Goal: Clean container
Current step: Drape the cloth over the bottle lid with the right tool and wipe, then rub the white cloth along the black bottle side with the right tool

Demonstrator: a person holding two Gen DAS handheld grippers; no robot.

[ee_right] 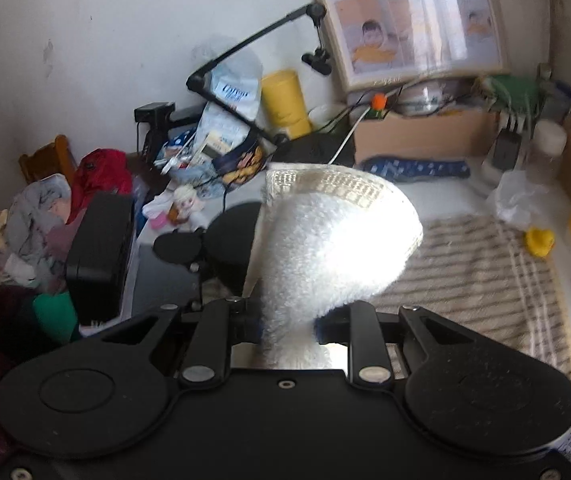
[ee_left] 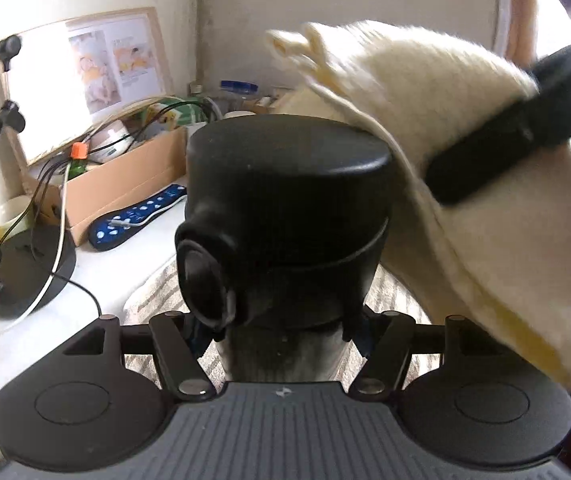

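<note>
Cloth (ee_left: 425,92) drapes over the gripped container's (ee_left: 285,216) lid.

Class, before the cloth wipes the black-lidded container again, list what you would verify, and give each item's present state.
1. Left gripper grips the container body: ok, jaws closed on it below the lid.
2. Right gripper holds the cream towel: ok.
3. Towel touches the lid: ok, it drapes against the lid's right edge.
4. Lid fully closed: cannot tell; the spout cap looks shut.
5. Container above the striped mat: ok.
6. Dirt remaining on the lid: cannot tell, surface too dark.
</note>
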